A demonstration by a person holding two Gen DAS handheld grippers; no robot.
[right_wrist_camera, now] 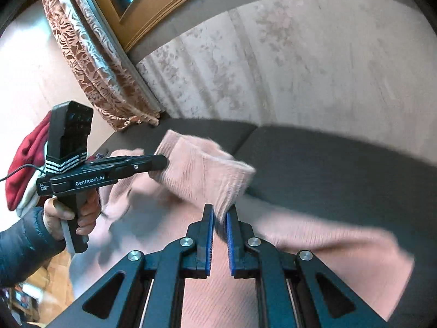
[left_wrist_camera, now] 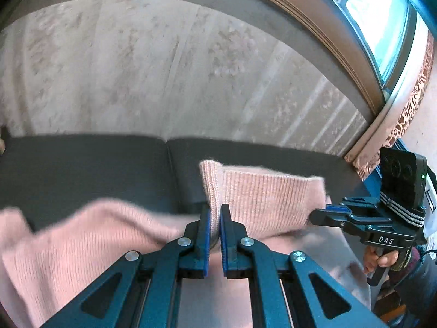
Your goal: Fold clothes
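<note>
In the left wrist view, the left gripper (left_wrist_camera: 215,213) has its two blue-padded fingers (left_wrist_camera: 205,232) pressed together on a fold of the pink knitted sweater (left_wrist_camera: 259,199), so the cloth is pinched between them. The sweater lies on the dark grey sofa seat (left_wrist_camera: 82,164), with one part lifted up and stretched to the right side. There the right gripper (left_wrist_camera: 321,214) meets the far edge of this lifted part; its tips are at the cloth, and it seems to grip it, but from this side the gap between its fingers is not visible. Behind the seat stands the pale patterned sofa back (left_wrist_camera: 164,68), and a window (left_wrist_camera: 382,13) is at the upper right. In the right wrist view, the right gripper (right_wrist_camera: 220,214) is closed on the ribbed edge of the sweater (right_wrist_camera: 207,169), with the cloth caught between the blue pads (right_wrist_camera: 209,235). The left gripper (right_wrist_camera: 161,162) comes from the left and its tip touches the other end of the raised cloth. A hand (right_wrist_camera: 71,216) in a dark sleeve holds its handle. The rest of the sweater spreads over the sofa seat (right_wrist_camera: 341,164). A brown patterned curtain (right_wrist_camera: 90,63) hangs at the left, and a red cloth (right_wrist_camera: 24,164) lies behind the left gripper.
</note>
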